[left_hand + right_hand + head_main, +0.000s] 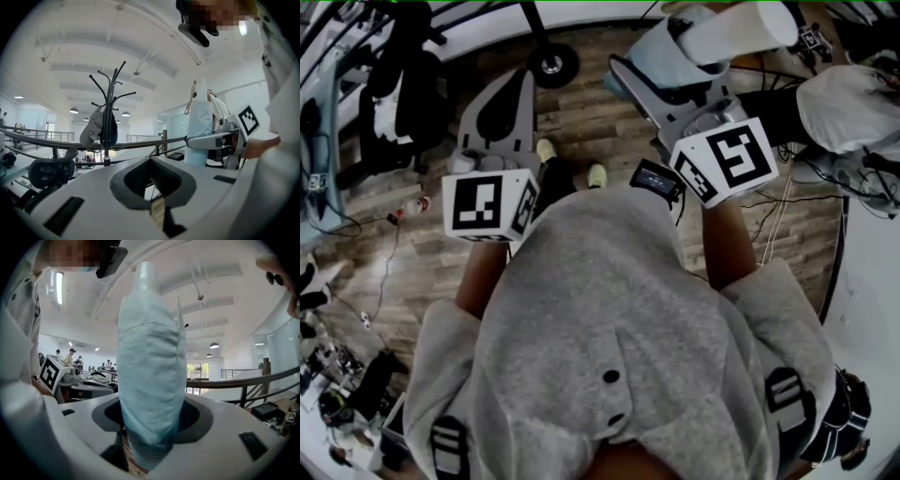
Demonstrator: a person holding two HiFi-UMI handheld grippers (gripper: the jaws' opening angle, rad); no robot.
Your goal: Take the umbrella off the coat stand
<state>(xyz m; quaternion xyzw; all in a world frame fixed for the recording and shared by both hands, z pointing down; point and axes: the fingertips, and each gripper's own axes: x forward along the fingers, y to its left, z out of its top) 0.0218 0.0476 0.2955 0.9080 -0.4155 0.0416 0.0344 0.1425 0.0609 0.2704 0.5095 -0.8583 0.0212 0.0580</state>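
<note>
The folded pale blue umbrella (149, 366) stands upright between the jaws of my right gripper (150, 427), which is shut on its lower part. From the head view I look down on the umbrella's top (736, 33) above the right gripper (694, 89). The left gripper view shows the same umbrella (197, 126) held at the right, away from the black coat stand (108, 93). A grey cap (90, 129) and a dark bag still hang on the stand. My left gripper (152, 183) is shut and holds nothing; it sits at the left (492, 117).
A metal railing (140, 143) runs behind the coat stand. A black chair (49, 171) is at the left. On the wooden floor lie cables (389, 253) and a wheeled stand base (551, 64). People stand far off (70, 355).
</note>
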